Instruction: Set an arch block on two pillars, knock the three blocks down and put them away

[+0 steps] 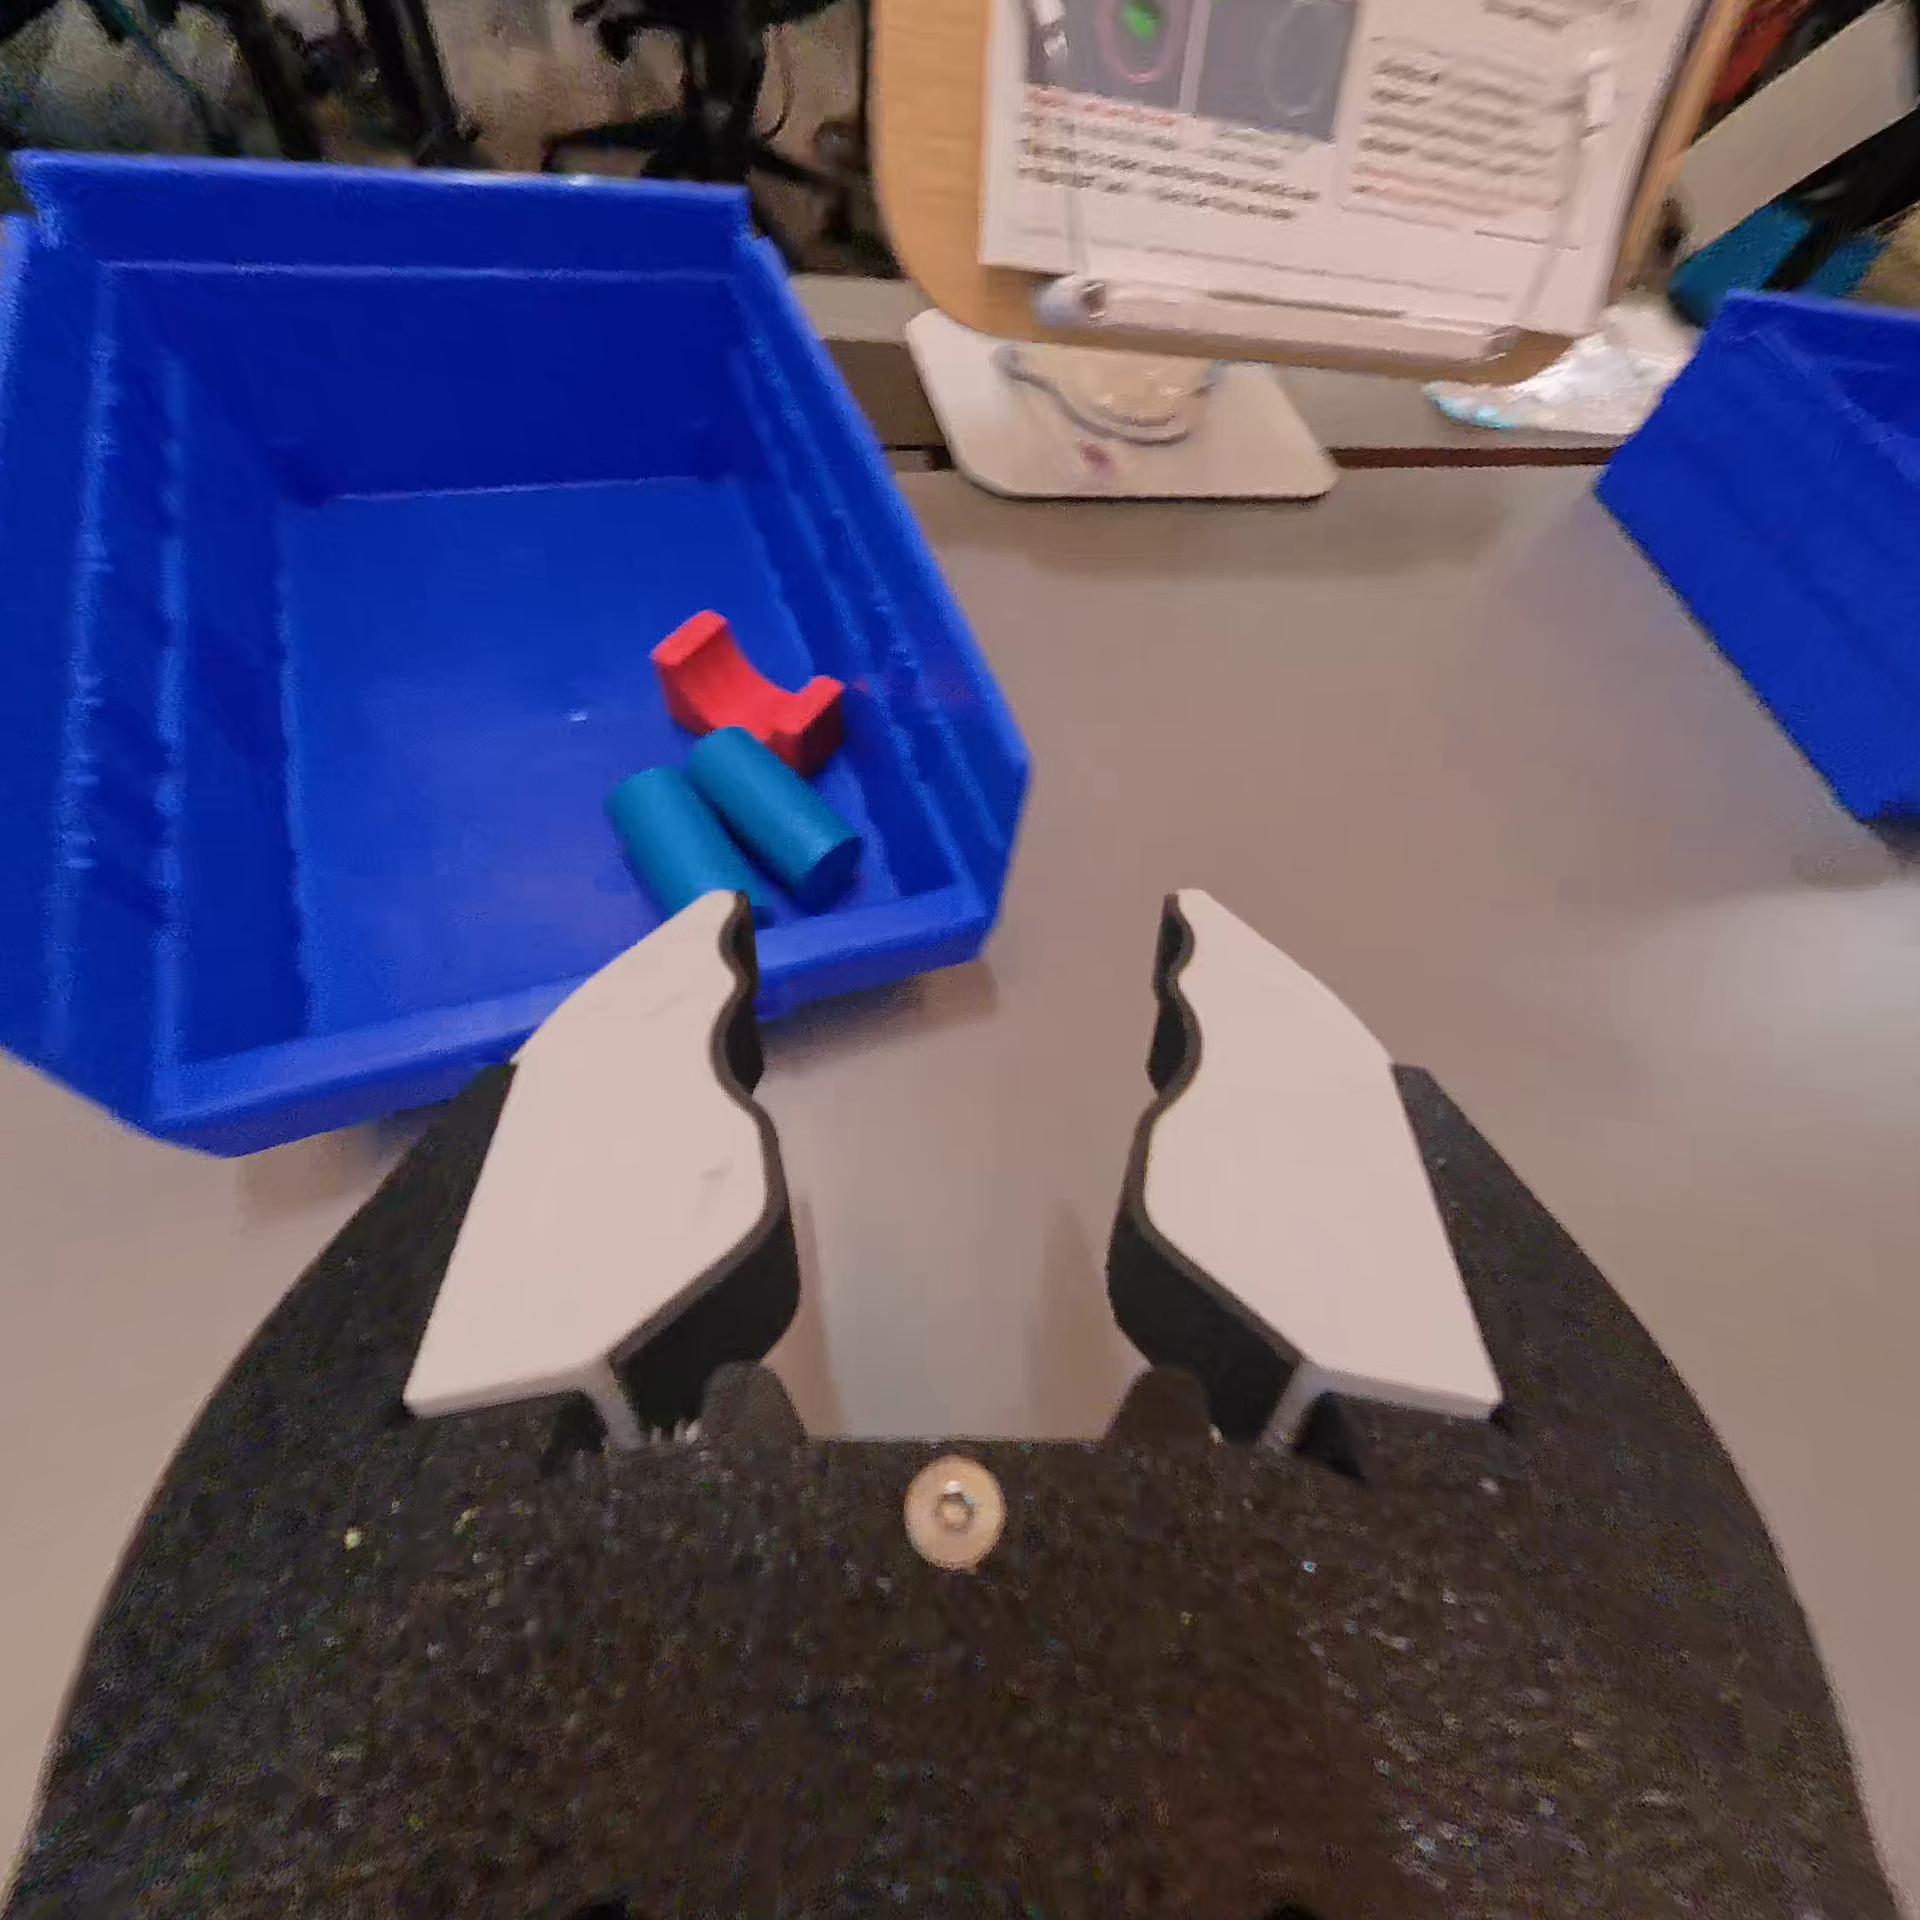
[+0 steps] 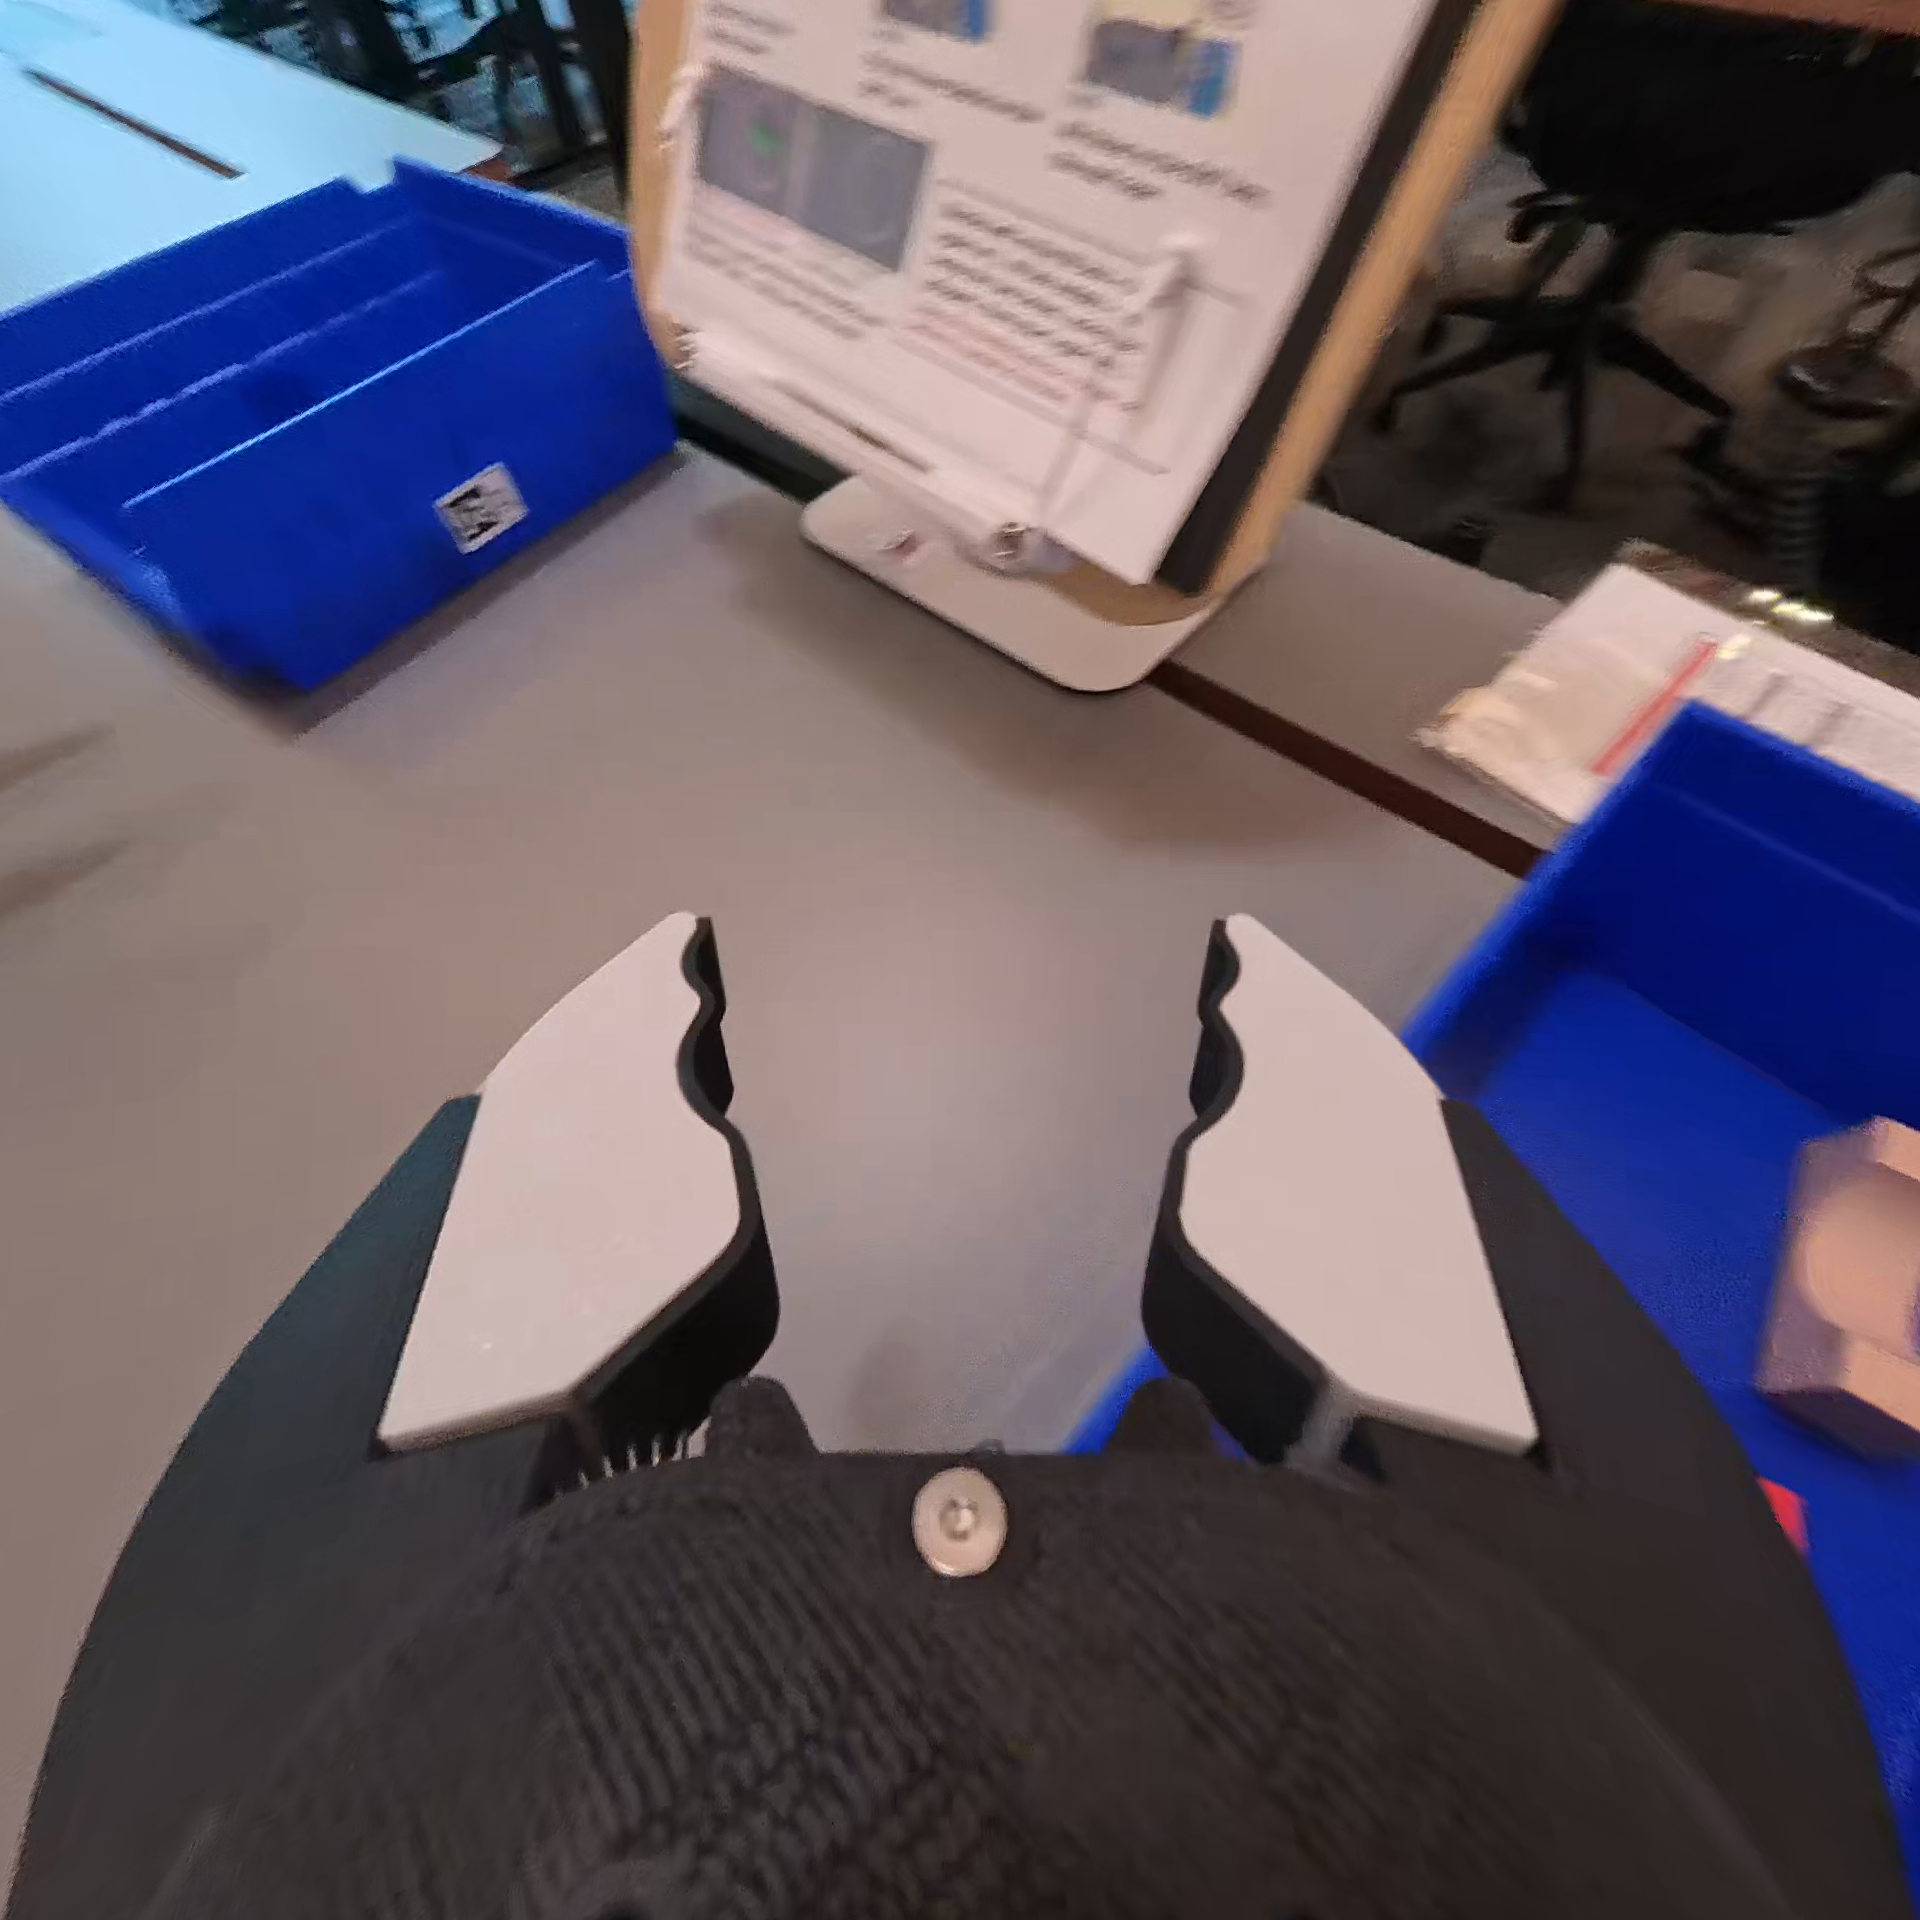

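Both grippers hover empty, fingers spread wide: left gripper point(image 1: 956, 914) beside a blue bin point(image 1: 499, 997) holding blocks point(image 1: 748, 769); right gripper point(image 2: 961, 935) over the grey table point(image 2: 831, 790).

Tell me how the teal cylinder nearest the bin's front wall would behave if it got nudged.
The teal cylinder lies on its side in the blue bin, so it would probably roll. The second teal cylinder touching it would likely block one direction. It looks solid and smooth, so probably stiff and possibly slippery.
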`<state>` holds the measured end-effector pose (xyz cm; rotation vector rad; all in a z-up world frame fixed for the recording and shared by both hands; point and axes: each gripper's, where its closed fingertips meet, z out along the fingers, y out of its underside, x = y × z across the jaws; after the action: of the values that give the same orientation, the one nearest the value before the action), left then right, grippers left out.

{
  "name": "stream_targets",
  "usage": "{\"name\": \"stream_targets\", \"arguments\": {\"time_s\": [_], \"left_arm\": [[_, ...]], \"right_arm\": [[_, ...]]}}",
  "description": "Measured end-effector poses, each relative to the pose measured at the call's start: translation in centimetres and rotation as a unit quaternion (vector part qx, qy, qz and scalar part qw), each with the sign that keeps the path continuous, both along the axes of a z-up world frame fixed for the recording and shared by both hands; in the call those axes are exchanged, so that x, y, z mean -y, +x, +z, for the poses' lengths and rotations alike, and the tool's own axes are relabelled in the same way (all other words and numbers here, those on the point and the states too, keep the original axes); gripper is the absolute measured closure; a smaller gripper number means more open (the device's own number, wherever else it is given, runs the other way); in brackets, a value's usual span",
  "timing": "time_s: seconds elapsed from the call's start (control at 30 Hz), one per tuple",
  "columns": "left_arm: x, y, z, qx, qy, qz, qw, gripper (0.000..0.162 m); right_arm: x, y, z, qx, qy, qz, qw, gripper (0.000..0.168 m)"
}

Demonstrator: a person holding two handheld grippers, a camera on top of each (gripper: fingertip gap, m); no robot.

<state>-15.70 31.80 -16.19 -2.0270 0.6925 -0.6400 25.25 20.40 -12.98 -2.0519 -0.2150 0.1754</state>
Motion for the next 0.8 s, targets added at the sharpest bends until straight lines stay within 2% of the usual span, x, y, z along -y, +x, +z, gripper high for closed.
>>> {"name": "stream_targets", "arguments": {"time_s": [0.13, 0.23, 0.37, 0.43, 0.53, 0.67, 0.8], "left_arm": [[-4.8, -2.5, -1.0, -0.109, -0.070, 0.042, 0.991, 0.091], [-8.2, -3.4, -2.5, -0.189, -0.148, 0.060, 0.969, 0.093], [-10.6, -2.6, -5.4, -0.247, -0.259, 0.047, 0.933, 0.097], [-11.0, -2.6, -7.2, -0.280, -0.314, 0.040, 0.906, 0.097], [-11.1, -1.7, -9.2, -0.272, -0.382, 0.029, 0.883, 0.103], [-10.7, -1.5, -10.8, -0.265, -0.428, 0.032, 0.863, 0.107], [-9.5, -1.8, -12.0, -0.287, -0.441, 0.020, 0.850, 0.109]], "right_arm": [[0.8, -5.3, -2.2, 0.006, -0.017, 0.052, 0.998, 0.083], [1.6, -8.0, -3.4, 0.008, -0.027, 0.074, 0.997, 0.084], [2.9, -10.6, -4.8, -0.004, -0.037, 0.097, 0.995, 0.085], [3.5, -11.3, -5.5, -0.011, -0.043, 0.102, 0.994, 0.085], [4.6, -11.7, -6.5, -0.011, -0.056, 0.105, 0.993, 0.085], [5.6, -11.2, -7.3, -0.010, -0.065, 0.097, 0.993, 0.086], [6.0, -11.0, -7.9, -0.024, -0.072, 0.096, 0.992, 0.087]]}}
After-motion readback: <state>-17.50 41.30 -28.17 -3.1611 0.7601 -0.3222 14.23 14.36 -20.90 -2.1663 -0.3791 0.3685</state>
